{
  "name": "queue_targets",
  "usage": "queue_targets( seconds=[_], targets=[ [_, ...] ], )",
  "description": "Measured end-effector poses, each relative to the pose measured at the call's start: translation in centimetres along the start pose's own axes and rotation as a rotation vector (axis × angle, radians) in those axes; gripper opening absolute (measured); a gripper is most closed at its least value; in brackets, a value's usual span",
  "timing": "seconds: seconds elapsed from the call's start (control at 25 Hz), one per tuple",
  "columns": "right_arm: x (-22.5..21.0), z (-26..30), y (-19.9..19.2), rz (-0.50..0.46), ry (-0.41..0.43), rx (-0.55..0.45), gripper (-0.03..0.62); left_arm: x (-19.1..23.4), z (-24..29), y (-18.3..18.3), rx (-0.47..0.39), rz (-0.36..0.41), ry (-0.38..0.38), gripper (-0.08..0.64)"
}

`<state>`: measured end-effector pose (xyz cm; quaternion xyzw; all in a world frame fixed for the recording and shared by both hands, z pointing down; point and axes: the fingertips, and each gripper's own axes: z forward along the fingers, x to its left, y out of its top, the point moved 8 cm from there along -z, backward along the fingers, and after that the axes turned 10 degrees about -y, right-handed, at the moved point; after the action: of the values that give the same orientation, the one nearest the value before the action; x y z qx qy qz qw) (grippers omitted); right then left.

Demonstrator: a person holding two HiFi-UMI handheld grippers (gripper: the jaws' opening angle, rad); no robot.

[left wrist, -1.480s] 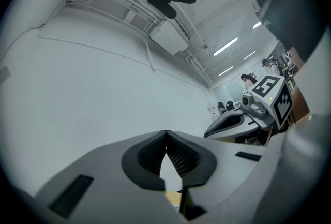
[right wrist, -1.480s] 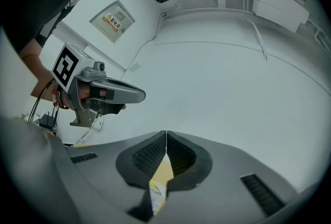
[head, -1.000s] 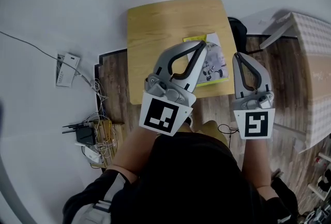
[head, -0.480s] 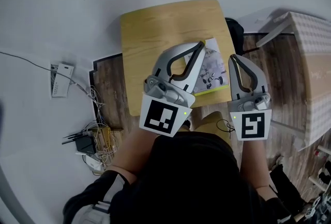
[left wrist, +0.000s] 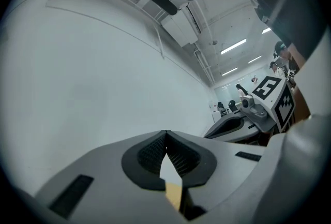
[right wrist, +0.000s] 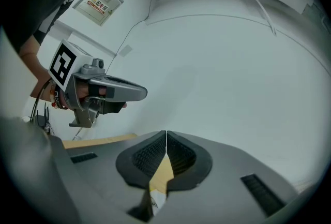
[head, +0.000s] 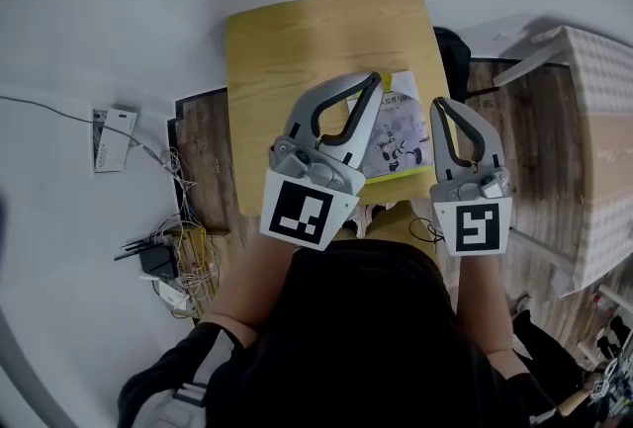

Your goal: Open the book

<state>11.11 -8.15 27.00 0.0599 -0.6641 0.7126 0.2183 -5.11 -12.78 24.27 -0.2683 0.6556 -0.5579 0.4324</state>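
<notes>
A thin book (head: 401,134) with a yellow-green cover and a cartoon drawing lies closed on the near right part of a small wooden table (head: 297,41). My left gripper (head: 374,80) hovers over the book's left half and hides part of it; its jaws are shut with nothing between them (left wrist: 165,134). My right gripper (head: 438,105) hangs just right of the book near the table's right edge, also shut and empty (right wrist: 166,134). Each gripper view shows the other gripper to the side, against a white wall.
Cables, a router and a power strip (head: 168,258) lie on the wooden floor to the left, beside a white box (head: 109,134). A table with a chequered cloth (head: 598,110) stands at the right. A dark object (head: 453,50) sits behind the table's right corner.
Both grippers have come down and a little toward the table's near edge, closer to the book. Their jaws stay shut. The book has not moved.
</notes>
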Motion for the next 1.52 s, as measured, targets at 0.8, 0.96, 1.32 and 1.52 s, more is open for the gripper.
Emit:
queue_targets(
  seconds=[0.8,0.96,1.32,1.52],
  targets=[
    [-3.6,4.3,-2.3,0.072,0.182,-0.113,0.031,-0.1,3.6,-0.7,0.086,0.026,0.124,0.006],
    [-3.9,4.8,-3.0,0.102,0.181,-0.097,0.031,-0.3,3.8,-1.1,0.101,0.013,0.147,0.006],
    [-4.1,5.8,-4.4,0.092,0.221,-0.072,0.031,-0.5,4.6,-1.5,0.108,0.004,0.136,0.007],
    [-4.3,6.5,-5.8,0.097,0.235,-0.057,0.032,-0.5,5.3,-2.1,0.125,-0.004,0.120,0.007]
  ],
)
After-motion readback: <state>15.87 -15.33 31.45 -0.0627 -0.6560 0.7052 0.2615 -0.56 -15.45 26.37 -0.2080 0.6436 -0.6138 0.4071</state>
